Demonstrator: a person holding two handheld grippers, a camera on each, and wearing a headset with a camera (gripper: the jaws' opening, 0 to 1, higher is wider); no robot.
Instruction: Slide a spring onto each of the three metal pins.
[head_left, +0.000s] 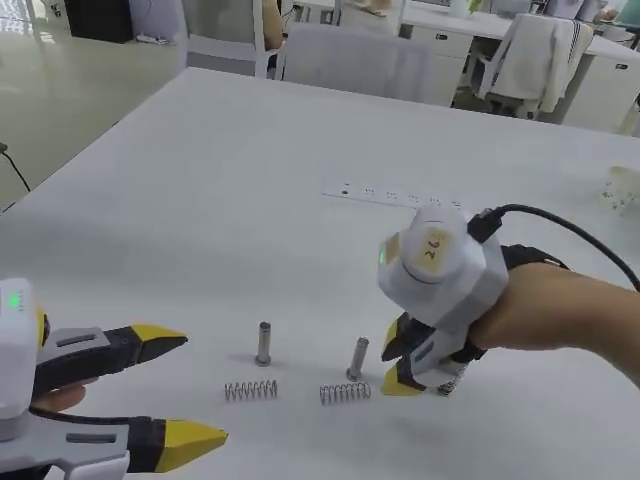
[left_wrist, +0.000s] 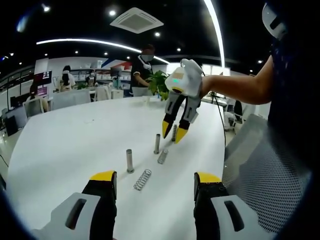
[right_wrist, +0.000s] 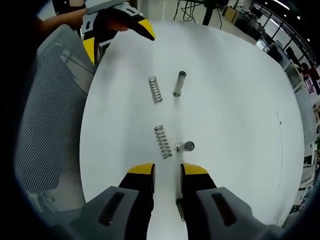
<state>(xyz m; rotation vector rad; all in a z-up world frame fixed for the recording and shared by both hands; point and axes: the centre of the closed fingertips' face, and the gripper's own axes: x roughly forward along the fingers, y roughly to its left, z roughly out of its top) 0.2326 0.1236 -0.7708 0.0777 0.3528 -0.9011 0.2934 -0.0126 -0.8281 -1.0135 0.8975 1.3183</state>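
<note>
Down at the near left, the left gripper (head_left: 205, 388) hovers above the white table (head_left: 300, 180) with its jaws spread wide and nothing between them. Two metal pins stand upright mid-table: the left pin (head_left: 264, 343) and the right pin (head_left: 358, 358). Just near of each, a loose spring lies flat, the left spring (head_left: 251, 390) and the right spring (head_left: 345, 393), both apart from the pins. Right of these, the right gripper (head_left: 398, 368) points down at the table with its jaws slightly parted. A third spring (left_wrist: 174, 132) stands upright between them, and I cannot tell whether they touch it.
</note>
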